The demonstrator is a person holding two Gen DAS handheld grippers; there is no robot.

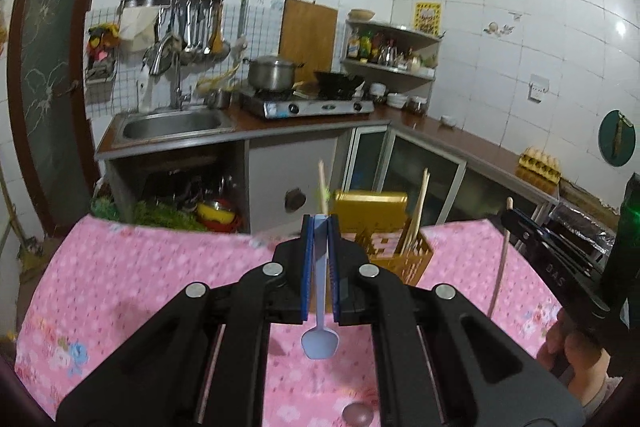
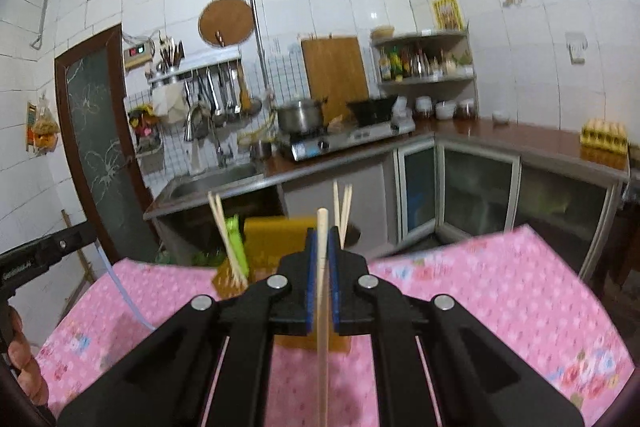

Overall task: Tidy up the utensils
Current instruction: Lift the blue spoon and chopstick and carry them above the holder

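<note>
Fingers (image 1: pixel 308 263) clamped around blue spoon (image 1: pixel 320 331) handle

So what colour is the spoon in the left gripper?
Pale blue spoon, clearest in the left wrist view.

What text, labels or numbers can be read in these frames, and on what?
"DAS": right gripper body, seen from the left wrist.
White lettering on the left gripper arm: too blurred.
Yellow poster, bottles, stove labels: too small.
</note>
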